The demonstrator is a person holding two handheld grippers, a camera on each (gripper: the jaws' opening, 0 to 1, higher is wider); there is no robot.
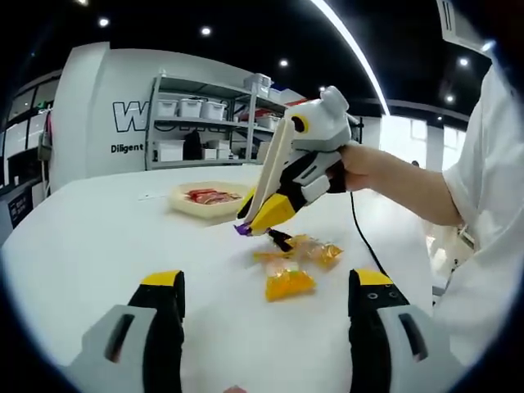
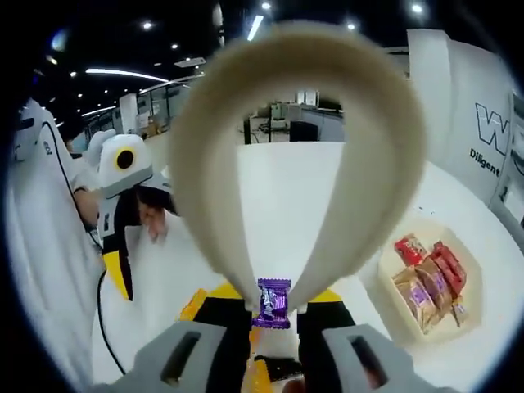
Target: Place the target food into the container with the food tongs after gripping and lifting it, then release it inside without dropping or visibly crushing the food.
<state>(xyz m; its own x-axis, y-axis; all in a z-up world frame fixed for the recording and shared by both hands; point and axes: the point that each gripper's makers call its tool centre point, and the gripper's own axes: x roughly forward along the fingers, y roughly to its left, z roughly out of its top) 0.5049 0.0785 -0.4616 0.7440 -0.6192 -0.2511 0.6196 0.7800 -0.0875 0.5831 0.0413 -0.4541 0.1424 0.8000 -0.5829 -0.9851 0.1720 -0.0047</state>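
Observation:
My right gripper is shut on cream food tongs, whose arms loop up through the right gripper view. The tong tips pinch a small purple wrapped candy. In the left gripper view the right gripper hangs over the table with the purple candy just above several yellow and orange snack packets. A cream container holding red packets lies behind and to the left of it. My left gripper stands open near the table, nothing between its jaws.
The container at the right holds red and brown packets. The left gripper and a person's hand sit at the left. The white table spreads wide; shelves with bins stand behind. A black cable trails beside a person in white.

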